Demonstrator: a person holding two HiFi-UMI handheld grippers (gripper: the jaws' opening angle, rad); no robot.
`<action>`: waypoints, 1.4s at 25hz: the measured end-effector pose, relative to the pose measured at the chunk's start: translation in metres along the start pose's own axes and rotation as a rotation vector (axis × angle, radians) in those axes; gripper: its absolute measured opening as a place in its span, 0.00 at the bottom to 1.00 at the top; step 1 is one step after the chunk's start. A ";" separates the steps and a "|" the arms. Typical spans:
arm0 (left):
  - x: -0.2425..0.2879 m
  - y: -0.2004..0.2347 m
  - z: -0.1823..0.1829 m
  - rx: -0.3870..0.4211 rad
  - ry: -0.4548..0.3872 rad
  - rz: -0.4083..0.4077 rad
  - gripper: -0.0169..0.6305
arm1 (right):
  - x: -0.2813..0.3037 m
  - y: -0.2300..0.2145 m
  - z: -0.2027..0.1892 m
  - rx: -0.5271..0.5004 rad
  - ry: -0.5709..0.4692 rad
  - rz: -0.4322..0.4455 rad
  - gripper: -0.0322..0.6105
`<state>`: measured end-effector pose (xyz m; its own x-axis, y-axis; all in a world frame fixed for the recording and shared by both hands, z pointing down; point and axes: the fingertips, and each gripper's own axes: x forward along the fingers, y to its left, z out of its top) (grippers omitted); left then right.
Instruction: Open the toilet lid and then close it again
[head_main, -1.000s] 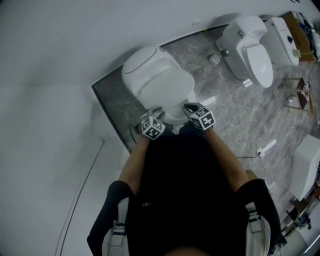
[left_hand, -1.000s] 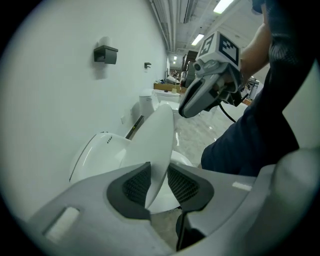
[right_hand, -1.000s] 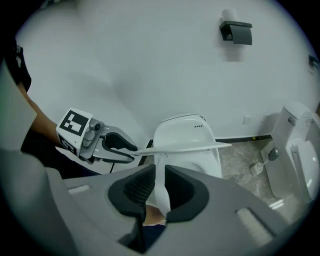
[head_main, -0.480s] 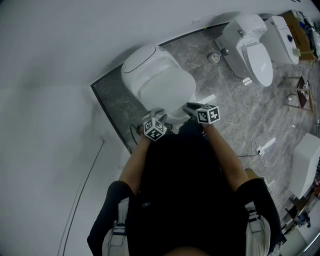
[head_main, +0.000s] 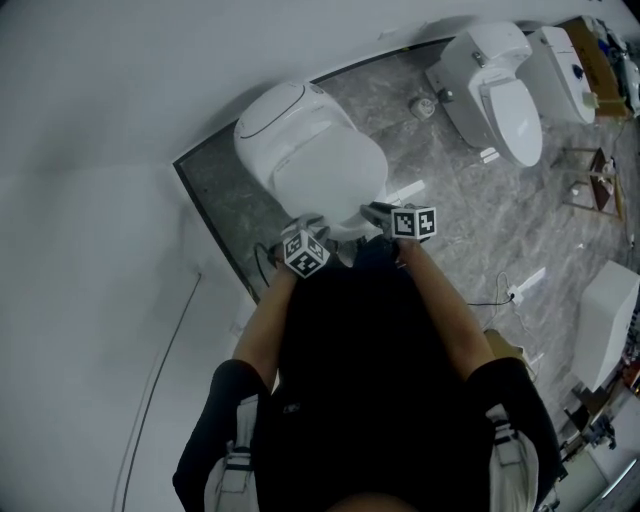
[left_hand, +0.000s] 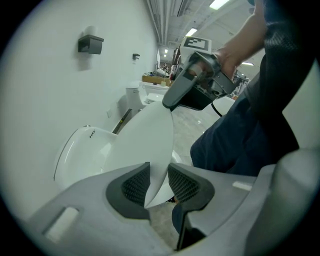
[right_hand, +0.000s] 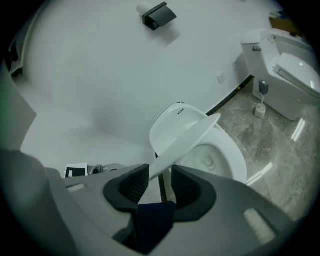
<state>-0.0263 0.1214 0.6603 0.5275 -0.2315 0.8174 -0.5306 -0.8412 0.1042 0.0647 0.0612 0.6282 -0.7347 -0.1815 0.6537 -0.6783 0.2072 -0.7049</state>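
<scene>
1. Two grippers work up front, both at the near rim of the toilet lid (head_main: 330, 165), just above centre in the head view.
2. Left gripper (left_hand: 159, 182): its jaws have just eased open a touch. Even so, the lid's rim fills the gap and both pads look to be touching it, a light pinch.
3. Right gripper (right_hand: 160, 182): its jaws have just been opening and now stand partway apart. The lid's edge runs between them, brushing the pad at picture left, with a sliver of gap at the other. No grip there.
4. Lid is tilted up off the bowl (right_hand: 220, 160), part raised, with its hinge end towards the white wall (right_hand: 100, 75).
5. Beyond lies grey marble floor (head_main: 460, 220), and at upper right two more toilets (head_main: 505, 100) stand side by side.
</scene>
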 end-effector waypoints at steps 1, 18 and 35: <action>0.001 -0.002 -0.001 -0.004 0.003 0.004 0.20 | 0.001 -0.002 -0.002 0.020 0.002 0.002 0.28; -0.019 -0.028 -0.034 -0.457 -0.029 0.155 0.11 | 0.002 -0.047 -0.034 0.043 0.071 0.068 0.25; 0.001 -0.082 -0.043 -0.753 -0.095 0.258 0.11 | 0.012 -0.099 -0.083 -0.012 0.224 0.064 0.27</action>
<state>-0.0103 0.2110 0.6771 0.3634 -0.4427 0.8198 -0.9309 -0.2073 0.3007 0.1242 0.1187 0.7288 -0.7557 0.0498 0.6531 -0.6289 0.2231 -0.7448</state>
